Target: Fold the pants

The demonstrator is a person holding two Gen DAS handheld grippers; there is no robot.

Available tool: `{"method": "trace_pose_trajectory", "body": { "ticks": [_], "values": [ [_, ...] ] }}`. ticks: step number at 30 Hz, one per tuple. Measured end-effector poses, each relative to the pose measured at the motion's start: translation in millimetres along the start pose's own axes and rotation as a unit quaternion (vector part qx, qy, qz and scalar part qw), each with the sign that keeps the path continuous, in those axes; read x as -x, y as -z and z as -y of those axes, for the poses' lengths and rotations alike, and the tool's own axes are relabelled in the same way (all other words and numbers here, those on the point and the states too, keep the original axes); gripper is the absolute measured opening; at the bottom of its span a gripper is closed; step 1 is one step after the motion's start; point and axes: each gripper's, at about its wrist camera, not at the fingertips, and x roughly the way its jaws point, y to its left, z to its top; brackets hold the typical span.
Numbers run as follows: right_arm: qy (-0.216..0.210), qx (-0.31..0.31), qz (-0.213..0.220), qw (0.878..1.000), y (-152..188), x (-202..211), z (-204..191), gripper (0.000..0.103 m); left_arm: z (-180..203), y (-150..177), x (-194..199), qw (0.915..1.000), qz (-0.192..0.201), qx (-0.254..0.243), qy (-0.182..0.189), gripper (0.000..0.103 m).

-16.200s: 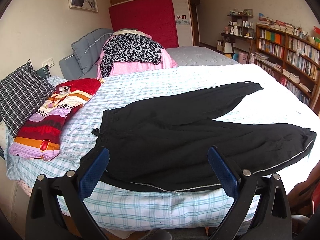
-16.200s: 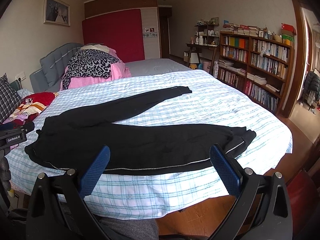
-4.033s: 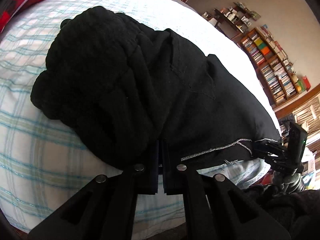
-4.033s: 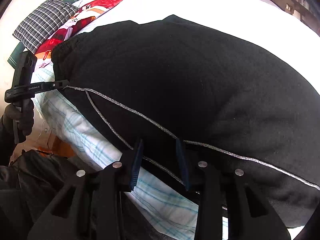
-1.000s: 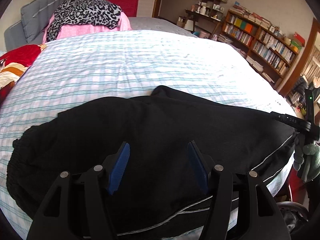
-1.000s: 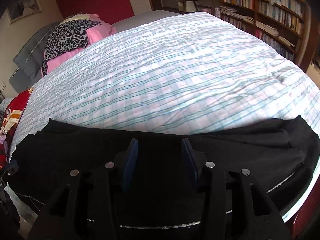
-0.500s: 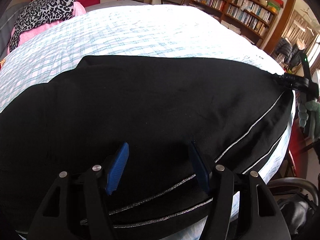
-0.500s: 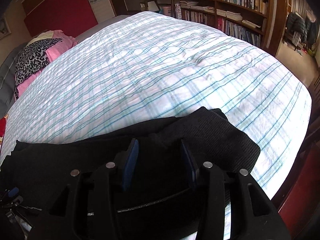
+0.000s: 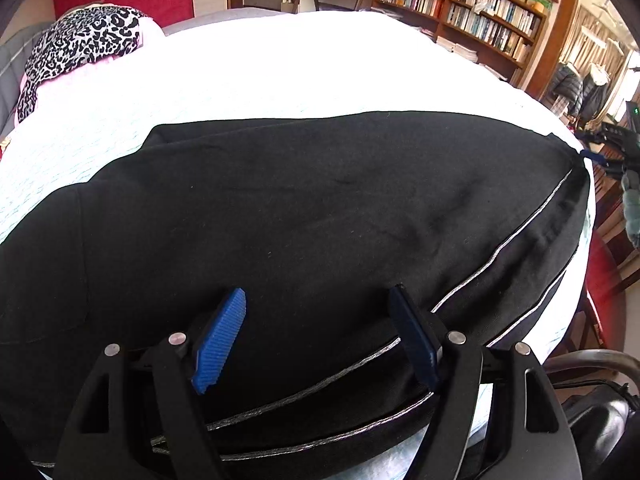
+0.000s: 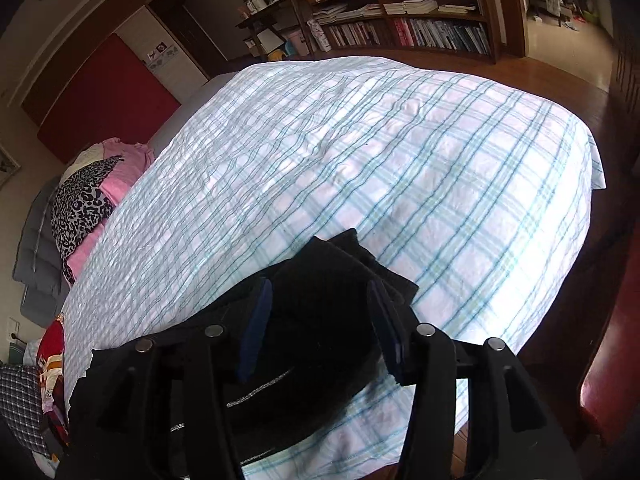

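Observation:
The black pants (image 9: 320,200) lie folded lengthwise across the near edge of the bed, their silver side stripes (image 9: 500,248) towards me. My left gripper (image 9: 316,292) hovers over the middle of the pants. Its jaws are opening, blue pads wide apart and pressing on nothing. In the right wrist view the pants' ribbed cuffs (image 10: 344,256) lie stacked at the right end. My right gripper (image 10: 319,282) stands over them with its jaws opening. The cuffs sit between the pads, which do not squeeze them. That right gripper's tip (image 9: 596,156) shows at the far right of the left wrist view.
The plaid bedsheet (image 10: 360,140) stretches bare beyond the pants. A leopard-print and pink pile (image 10: 84,204) sits at the headboard, and pillows (image 10: 24,400) lie at the far left. Bookshelves (image 10: 400,20) line the far wall. A red seat (image 10: 612,360) stands right of the bed.
Both grippers' jaws have spread wider. The right gripper has slid right along the pants to the cuff end and rolled. The left gripper shifted right and lower earlier, then held still.

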Motion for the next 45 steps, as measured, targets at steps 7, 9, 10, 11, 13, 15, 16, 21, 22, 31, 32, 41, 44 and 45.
{"method": "trace_pose_trajectory", "body": {
  "ticks": [7, 9, 10, 11, 13, 15, 16, 21, 22, 31, 32, 41, 44, 45],
  "values": [
    [0.009, -0.027, -0.025, 0.999, 20, -6, 28, 0.068, 17, -15, 7, 0.9995, 0.01, -0.004, 0.029, 0.074],
    [0.009, -0.026, -0.029, 0.999, 23, -14, 31, 0.068, 21, -19, 9, 0.9994, 0.017, -0.008, 0.031, 0.074],
    [0.008, -0.025, -0.029, 0.999, 23, -16, 32, 0.068, 23, -20, 10, 0.9992, 0.019, -0.006, 0.033, 0.074],
    [0.007, -0.026, -0.029, 0.999, 23, -19, 31, 0.068, 23, -21, 11, 0.9991, 0.02, -0.005, 0.036, 0.074],
    [0.004, -0.024, -0.027, 0.999, 23, -22, 29, 0.07, 25, -22, 10, 0.999, 0.017, -0.001, 0.041, 0.074],
    [-0.015, -0.016, -0.028, 0.999, 24, -24, 24, 0.068, 27, -23, 9, 0.9991, 0.015, 0.001, 0.041, 0.074],
    [-0.02, -0.009, -0.034, 0.999, 26, -26, 20, 0.067, 27, -23, 9, 0.999, 0.013, 0.002, 0.042, 0.074],
    [-0.003, 0.024, -0.038, 0.999, 33, -37, 5, 0.047, 29, -26, 6, 0.9981, 0.009, 0.014, 0.059, 0.074],
    [-0.007, 0.021, -0.038, 0.999, 33, -36, 5, 0.044, 31, -26, 4, 0.9979, 0.008, 0.014, 0.062, 0.074],
    [0.029, 0.1, 0.042, 0.994, 29, 12, -62, 0.03, 50, -14, -11, 0.9968, -0.018, -0.02, 0.076, 0.078],
    [0.027, 0.107, 0.05, 0.993, 29, 18, -72, 0.03, 49, -14, -10, 0.9967, -0.017, -0.019, 0.077, 0.078],
    [-0.045, 0.171, 0.074, 0.981, 41, 56, -161, 0.005, 17, -29, 10, 0.995, 0.012, 0.041, 0.09, 0.078],
    [-0.072, 0.202, 0.072, 0.974, 52, 63, -191, 0.003, 5, -31, 15, 0.994, 0.022, 0.058, 0.09, 0.079],
    [-0.075, 0.217, 0.073, 0.971, 56, 64, -200, 0.003, 1, -31, 16, 0.9936, 0.023, 0.064, 0.091, 0.079]
  ]
}}
